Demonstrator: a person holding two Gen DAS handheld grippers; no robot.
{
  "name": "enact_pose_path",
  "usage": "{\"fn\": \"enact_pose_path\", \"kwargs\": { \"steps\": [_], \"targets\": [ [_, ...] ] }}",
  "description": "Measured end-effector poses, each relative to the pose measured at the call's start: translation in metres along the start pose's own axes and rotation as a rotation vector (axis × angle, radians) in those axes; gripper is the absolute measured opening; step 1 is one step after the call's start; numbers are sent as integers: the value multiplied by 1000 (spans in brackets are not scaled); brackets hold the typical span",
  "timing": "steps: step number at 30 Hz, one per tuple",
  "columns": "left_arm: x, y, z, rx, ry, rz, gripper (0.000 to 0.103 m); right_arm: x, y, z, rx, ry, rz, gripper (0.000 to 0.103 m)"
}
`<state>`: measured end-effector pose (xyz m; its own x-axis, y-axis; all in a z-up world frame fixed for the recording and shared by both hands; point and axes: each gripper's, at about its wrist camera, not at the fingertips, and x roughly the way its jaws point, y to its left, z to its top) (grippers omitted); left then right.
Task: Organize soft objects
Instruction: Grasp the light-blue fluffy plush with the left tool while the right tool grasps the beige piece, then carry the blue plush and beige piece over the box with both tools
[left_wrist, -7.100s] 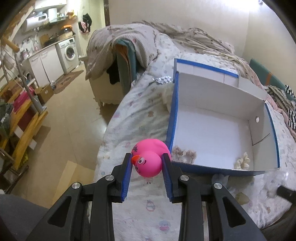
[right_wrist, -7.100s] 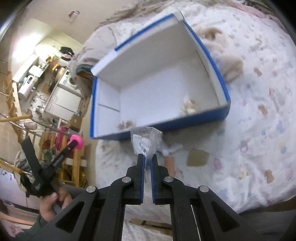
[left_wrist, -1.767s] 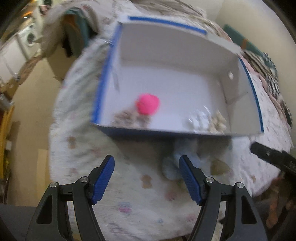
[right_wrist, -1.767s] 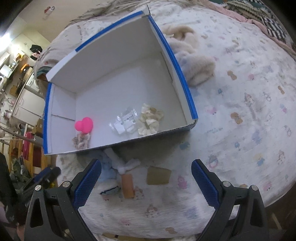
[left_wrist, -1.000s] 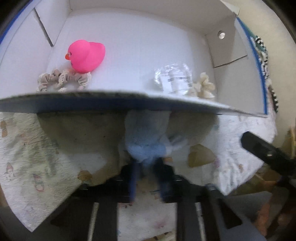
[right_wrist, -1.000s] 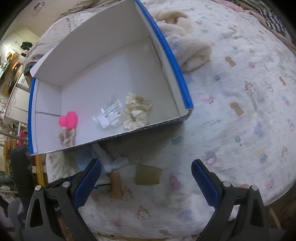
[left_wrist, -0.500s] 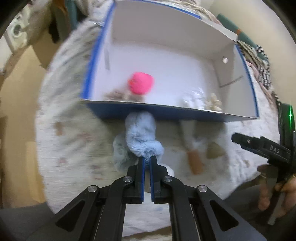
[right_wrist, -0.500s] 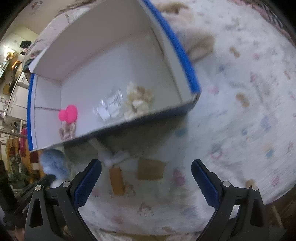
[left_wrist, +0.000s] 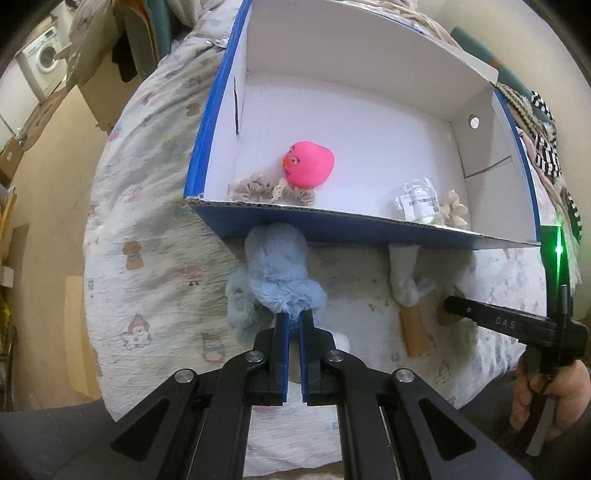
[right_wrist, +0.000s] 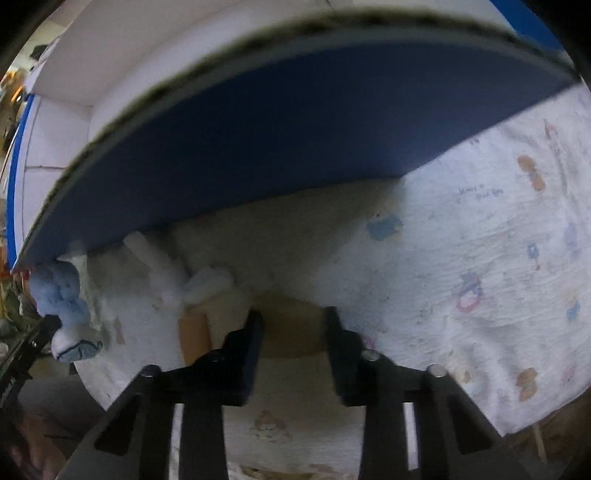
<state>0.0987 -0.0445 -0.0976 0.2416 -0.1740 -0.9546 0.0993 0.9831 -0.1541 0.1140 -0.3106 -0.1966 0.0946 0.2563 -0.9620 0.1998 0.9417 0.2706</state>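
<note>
Straddling the tan pad (right_wrist: 291, 325), right gripper (right_wrist: 291, 332) fingers (right_wrist: 251, 343) either side.

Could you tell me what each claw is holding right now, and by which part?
The left claw pinches the fluffy blue plush toy by its near end. The right claw, just closing, straddles a tan pad; contact is unclear.

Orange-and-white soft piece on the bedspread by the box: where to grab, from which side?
Take the orange end from above, closing across its narrow width. It lies flat, lengthwise away from the box; its white fluffy end runs up to the box wall, so there is less room there.
</note>
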Motion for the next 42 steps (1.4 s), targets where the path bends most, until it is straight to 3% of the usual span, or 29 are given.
{"fn": "enact_pose_path", "kwargs": {
  "steps": [1, 2, 13, 22, 28, 34, 42],
  "targets": [
    [0, 0, 0, 2, -2, 2, 5, -2, 2, 0, -7, -2, 10, 12],
    [0, 0, 0, 4, -3, 4, 5, -4, 3, -1, -17, -9, 9, 8],
    [-13, 4, -8, -3, -37, 28, 5, -53, 1, -20, -54, -144, 91, 7],
    [-28, 18, -23, -69, -67, 55, 5, -100, 30, -29, -120, -272, 198, 7],
    [-60, 26, -28, -109, -181, 108, 5, -140, 43, -39, -193, -437, 306, 7],
    [-95, 33, -27, -141, -329, 189, 5, -173, 43, -41, -220, -568, 341, 7],
    [-115, 19, -1, -81, -396, 198, 5, -181, 37, -26, -184, -624, 392, 7]
  ]
}}
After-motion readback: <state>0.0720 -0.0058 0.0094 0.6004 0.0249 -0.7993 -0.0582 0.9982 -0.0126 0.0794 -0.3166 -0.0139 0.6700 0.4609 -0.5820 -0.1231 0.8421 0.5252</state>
